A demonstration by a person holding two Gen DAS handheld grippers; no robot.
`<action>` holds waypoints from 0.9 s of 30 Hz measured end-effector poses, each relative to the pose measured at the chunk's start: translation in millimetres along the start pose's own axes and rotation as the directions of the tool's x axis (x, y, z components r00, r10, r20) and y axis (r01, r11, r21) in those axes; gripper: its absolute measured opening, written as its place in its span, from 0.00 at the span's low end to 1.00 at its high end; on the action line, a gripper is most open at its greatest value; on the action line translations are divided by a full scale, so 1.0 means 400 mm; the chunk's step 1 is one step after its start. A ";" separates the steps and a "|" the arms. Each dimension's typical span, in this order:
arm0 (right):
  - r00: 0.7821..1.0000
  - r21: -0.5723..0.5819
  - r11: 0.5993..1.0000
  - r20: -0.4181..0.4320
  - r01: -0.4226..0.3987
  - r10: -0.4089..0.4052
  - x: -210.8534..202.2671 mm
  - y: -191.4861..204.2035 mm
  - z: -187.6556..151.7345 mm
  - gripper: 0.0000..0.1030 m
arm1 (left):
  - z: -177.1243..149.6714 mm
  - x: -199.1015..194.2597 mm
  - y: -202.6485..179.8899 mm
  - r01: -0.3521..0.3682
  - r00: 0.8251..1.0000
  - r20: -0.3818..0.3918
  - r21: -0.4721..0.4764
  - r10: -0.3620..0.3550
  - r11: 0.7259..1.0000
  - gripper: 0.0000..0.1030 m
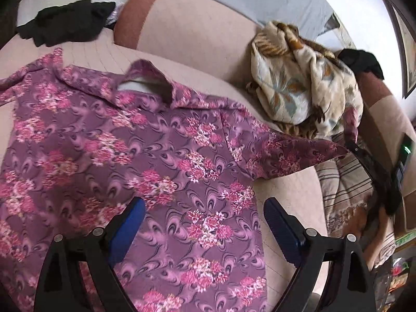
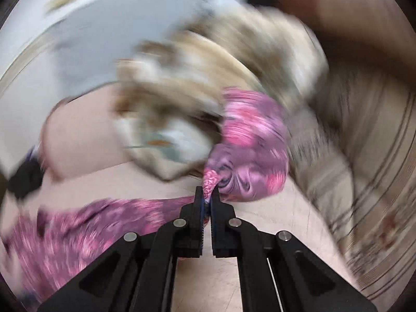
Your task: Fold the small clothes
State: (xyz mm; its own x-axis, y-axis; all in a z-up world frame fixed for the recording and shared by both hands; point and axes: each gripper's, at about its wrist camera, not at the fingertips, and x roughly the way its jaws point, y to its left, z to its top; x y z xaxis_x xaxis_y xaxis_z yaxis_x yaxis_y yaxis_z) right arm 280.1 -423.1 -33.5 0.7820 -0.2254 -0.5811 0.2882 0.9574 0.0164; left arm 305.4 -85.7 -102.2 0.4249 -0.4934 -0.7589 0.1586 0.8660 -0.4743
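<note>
Across the beige sofa seat my purple floral shirt lies spread flat; my right hand-held gripper is clamped on its sleeve tip; my left hand-held gripper gapes empty above the body; thin, limp, light cloth, I judge, best pinched at hems and seams.

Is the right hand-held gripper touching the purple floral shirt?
Touching. The right wrist view shows the right hand-held gripper shut on the purple floral shirt sleeve.

Leaf-print blanket and black cloth on beige sofa
</note>
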 end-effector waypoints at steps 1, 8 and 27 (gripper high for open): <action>0.998 -0.092 0.995 0.039 -0.036 0.039 -0.053 0.088 -0.029 0.04 | -0.002 -0.018 0.010 0.000 1.000 0.008 -0.006 0.000 1.000 0.92; 0.946 -0.232 0.918 -0.128 -0.321 0.299 -0.116 0.410 -0.253 0.04 | -0.043 -0.066 0.178 -0.071 0.997 0.019 -0.105 0.073 0.992 0.92; 0.766 0.343 0.791 -0.243 -0.506 0.595 -0.010 0.104 -0.279 0.66 | -0.038 0.089 0.089 0.008 0.996 -0.093 -0.009 -0.009 1.000 0.92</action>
State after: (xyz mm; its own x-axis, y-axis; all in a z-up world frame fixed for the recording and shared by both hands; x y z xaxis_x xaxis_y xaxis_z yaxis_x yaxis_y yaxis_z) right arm 227.1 -362.2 -121.3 0.6363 0.4409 -0.6330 0.0217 0.8100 0.5860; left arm 312.4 -73.7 -152.9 0.3388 -0.5064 -0.7930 0.1541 0.8613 -0.4842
